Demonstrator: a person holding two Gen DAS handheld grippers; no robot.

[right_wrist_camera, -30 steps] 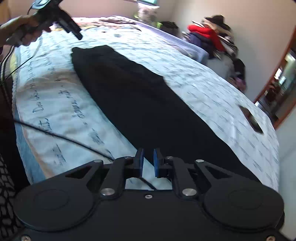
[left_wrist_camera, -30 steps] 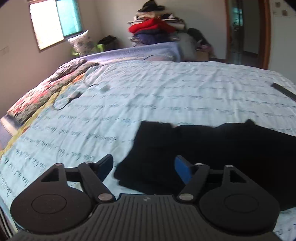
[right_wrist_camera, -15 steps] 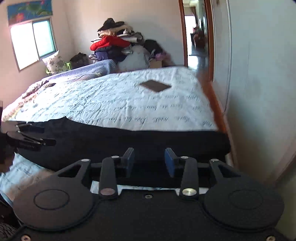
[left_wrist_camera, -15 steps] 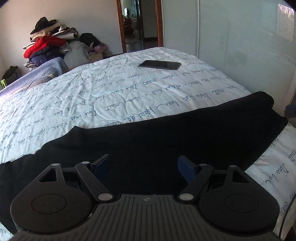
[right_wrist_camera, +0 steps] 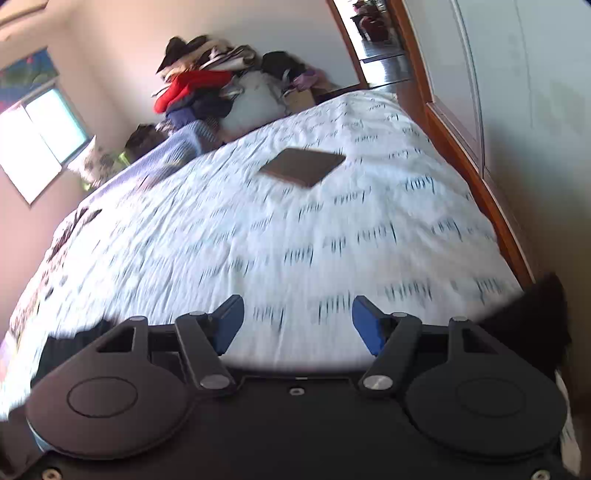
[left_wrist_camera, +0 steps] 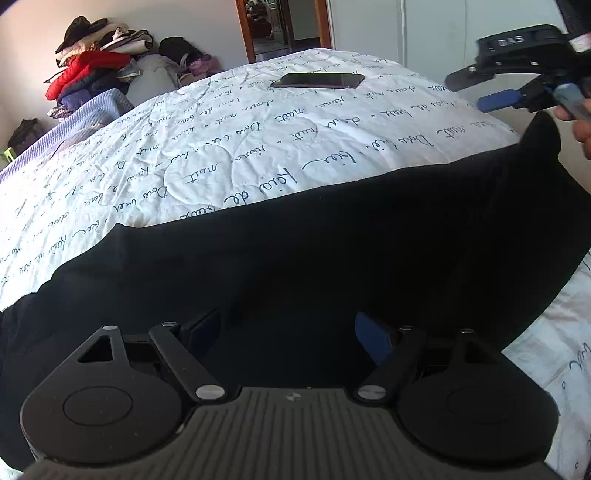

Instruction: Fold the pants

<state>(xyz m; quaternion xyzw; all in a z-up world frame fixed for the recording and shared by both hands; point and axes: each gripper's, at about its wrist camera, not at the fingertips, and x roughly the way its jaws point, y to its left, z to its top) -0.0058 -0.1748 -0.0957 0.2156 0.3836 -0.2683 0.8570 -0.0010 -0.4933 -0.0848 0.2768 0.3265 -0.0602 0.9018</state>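
Black pants (left_wrist_camera: 332, 251) lie flat along the near edge of the bed (left_wrist_camera: 221, 147). Left claw (left_wrist_camera: 284, 332) gapes wide over the mid-leg, holding nothing; right claw (right_wrist_camera: 297, 321) also wide, empty, above the hem end. Risk: pinching quilt with fabric, or uneven grabs skewing the fold

Place: a bedroom in a home.
Bed (left_wrist_camera: 258, 147): wide, filling most of both views, covered with a white quilt printed with cursive handwriting.
Clothes pile (left_wrist_camera: 99, 70): jackets and garments, one red, heaped against the far wall.
Doorway (left_wrist_camera: 284, 26): wooden frame, opening to another room.
Window (right_wrist_camera: 37, 147): bright, on the left wall in the right wrist view.
Wardrobe doors (right_wrist_camera: 517, 74): pale panels along the bed's right side.
Tablet (left_wrist_camera: 317, 80): dark, flat on the quilt.
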